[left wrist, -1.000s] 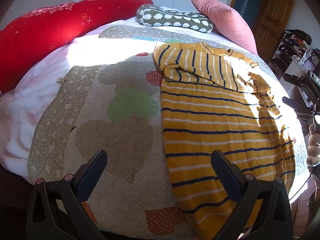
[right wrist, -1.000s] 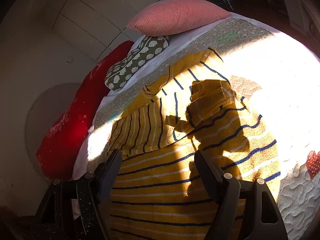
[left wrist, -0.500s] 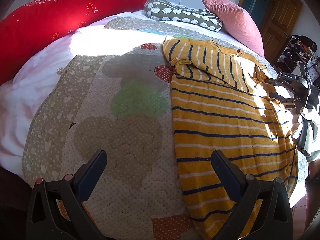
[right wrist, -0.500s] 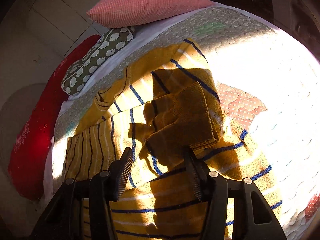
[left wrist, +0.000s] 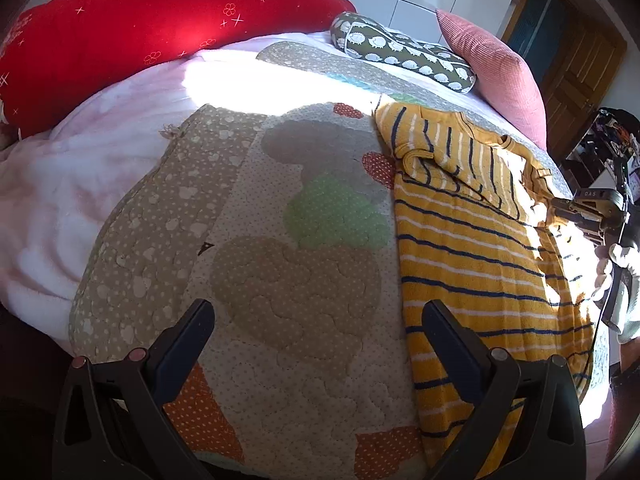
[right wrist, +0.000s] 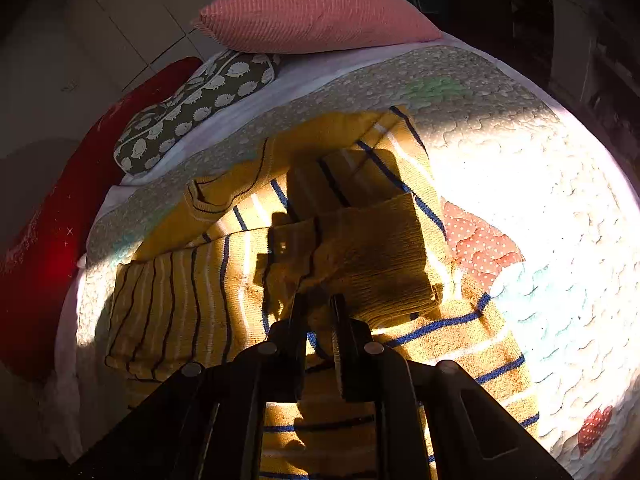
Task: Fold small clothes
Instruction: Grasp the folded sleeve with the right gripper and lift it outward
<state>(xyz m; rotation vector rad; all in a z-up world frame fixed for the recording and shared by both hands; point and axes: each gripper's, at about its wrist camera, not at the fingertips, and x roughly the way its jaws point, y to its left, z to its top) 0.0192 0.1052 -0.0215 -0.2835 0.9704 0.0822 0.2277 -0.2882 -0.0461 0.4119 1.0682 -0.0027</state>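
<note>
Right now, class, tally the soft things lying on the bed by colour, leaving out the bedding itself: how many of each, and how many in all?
Red: 1, the long red bolster cushion
Green: 1, the green hedgehog-print cushion
Pink: 1, the pink ribbed pillow
Yellow: 1, the yellow knitted garment with navy and white stripes
Total: 4

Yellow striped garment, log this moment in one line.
right claw: closing on yellow striped garment sleeve cuff | left claw: open, over quilt
</note>
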